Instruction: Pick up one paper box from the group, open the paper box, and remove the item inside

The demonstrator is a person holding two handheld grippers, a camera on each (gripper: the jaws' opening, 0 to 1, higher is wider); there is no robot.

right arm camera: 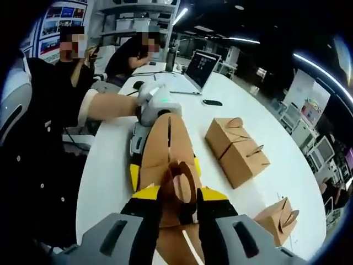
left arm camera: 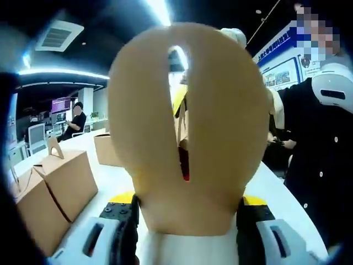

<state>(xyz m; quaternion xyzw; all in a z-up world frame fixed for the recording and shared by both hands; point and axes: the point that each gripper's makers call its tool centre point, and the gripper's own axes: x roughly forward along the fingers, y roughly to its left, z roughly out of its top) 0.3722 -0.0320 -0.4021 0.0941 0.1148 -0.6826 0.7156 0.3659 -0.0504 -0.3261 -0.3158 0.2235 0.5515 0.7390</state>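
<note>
- Paper box (right arm camera: 165, 149) is hanging between the two grippers above the white table (right arm camera: 110, 165), flaps spreading open.
- Right gripper (right arm camera: 179, 212) is pinching a rounded handle flap (right arm camera: 179, 185), jaws closed tight on it.
- Left gripper (left arm camera: 187, 218) is clamping the opposite flap (left arm camera: 187, 121), which is looming large in the left gripper view.
- Three more boxes (right arm camera: 237, 146) are sitting on the table beside it.
- Laptop (right arm camera: 199, 69) is standing at the far end.

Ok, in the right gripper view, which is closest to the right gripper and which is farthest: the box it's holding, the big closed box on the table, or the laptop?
1. Held paper box, between the right gripper's jaws.
2. Closed paper box, on the white table to the view's right.
3. Laptop, open at the table's far end.
</note>
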